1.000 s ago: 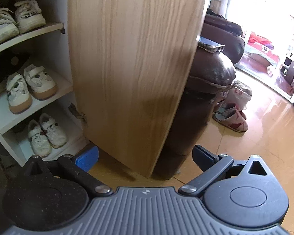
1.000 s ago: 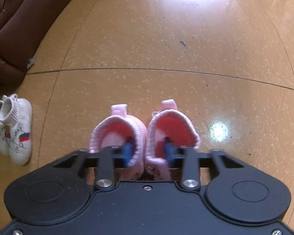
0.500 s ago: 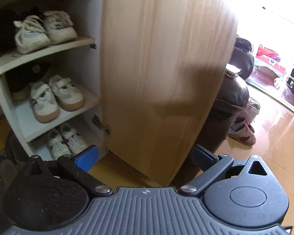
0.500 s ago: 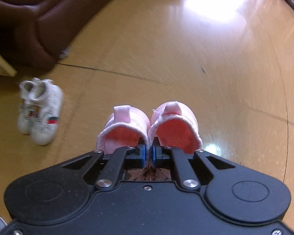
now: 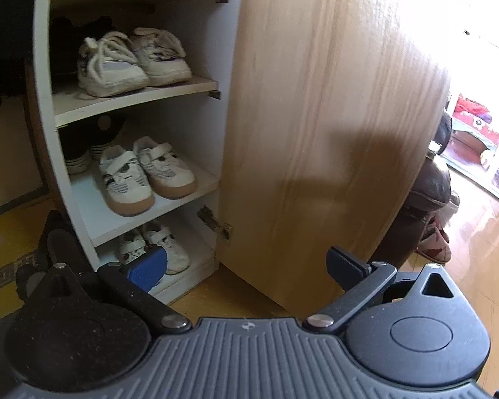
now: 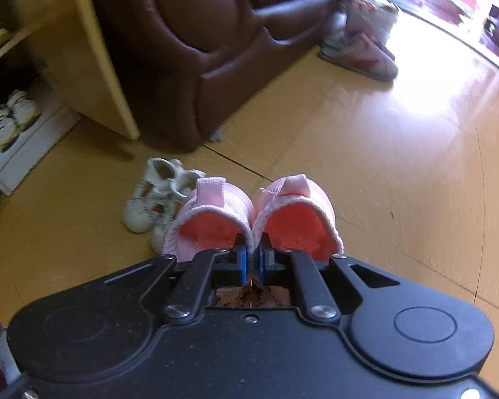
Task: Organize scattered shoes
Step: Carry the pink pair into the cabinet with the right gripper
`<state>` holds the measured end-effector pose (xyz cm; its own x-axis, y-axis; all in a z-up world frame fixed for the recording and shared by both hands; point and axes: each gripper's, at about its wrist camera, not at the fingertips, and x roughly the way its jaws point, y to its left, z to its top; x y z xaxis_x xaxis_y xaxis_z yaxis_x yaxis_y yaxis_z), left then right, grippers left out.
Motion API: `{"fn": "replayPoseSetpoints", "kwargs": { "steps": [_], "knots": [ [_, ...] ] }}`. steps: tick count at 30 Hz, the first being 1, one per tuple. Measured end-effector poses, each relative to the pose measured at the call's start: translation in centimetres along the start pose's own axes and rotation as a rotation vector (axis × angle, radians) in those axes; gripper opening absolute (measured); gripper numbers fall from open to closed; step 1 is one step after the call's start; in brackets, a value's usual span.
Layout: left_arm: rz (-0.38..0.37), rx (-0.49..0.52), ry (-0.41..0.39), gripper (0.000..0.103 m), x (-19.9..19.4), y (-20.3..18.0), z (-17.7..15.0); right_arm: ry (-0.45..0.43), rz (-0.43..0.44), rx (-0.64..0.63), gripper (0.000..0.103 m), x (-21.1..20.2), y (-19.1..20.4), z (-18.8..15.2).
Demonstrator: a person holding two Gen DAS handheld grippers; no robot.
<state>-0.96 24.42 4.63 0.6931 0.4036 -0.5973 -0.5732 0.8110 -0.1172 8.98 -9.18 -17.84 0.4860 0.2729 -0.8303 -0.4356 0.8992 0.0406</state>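
In the right wrist view my right gripper (image 6: pixel 252 259) is shut on a pair of small pink shoes (image 6: pixel 216 219), pinching their two inner collars together; the pair hangs above the floor. Just left of them a pair of white high-top baby shoes (image 6: pixel 149 199) lies on the floor. In the left wrist view my left gripper (image 5: pixel 246 266) stands open and holds nothing, facing the open shoe cabinet (image 5: pixel 143 96), whose shelves carry several pairs of white sneakers (image 5: pixel 133 63). The cabinet's wooden door (image 5: pixel 332 116) stands open to the right.
A brown leather sofa (image 6: pixel 199 33) stands beside the cabinet (image 6: pixel 26 123). Pink-and-grey slippers (image 6: pixel 362 56) lie on the floor at the sofa's far end, also seen past the door as slippers (image 5: pixel 435 246). A dark shoe (image 5: pixel 50 242) lies left of the cabinet on a yellow mat.
My right gripper closed on the pink shoes and lifted them off the floor, swinging towards sofa and cabinet. My left gripper shifted left, so more of the shelves shows.
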Motion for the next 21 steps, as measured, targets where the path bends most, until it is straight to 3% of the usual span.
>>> {"fn": "replayPoseSetpoints", "kwargs": {
  "steps": [12, 21],
  "knots": [
    [0.024, -0.023, -0.019, 0.103, -0.9, 2.7, 0.2, -0.088, 0.069, -0.097, 0.006, -3.8, 5.5, 2.7],
    [0.047, -0.065, -0.036, 0.103, -1.6, 4.9, 0.4, -0.206, 0.215, -0.215, 0.006, -8.9, 10.8, 8.1]
  ]
}}
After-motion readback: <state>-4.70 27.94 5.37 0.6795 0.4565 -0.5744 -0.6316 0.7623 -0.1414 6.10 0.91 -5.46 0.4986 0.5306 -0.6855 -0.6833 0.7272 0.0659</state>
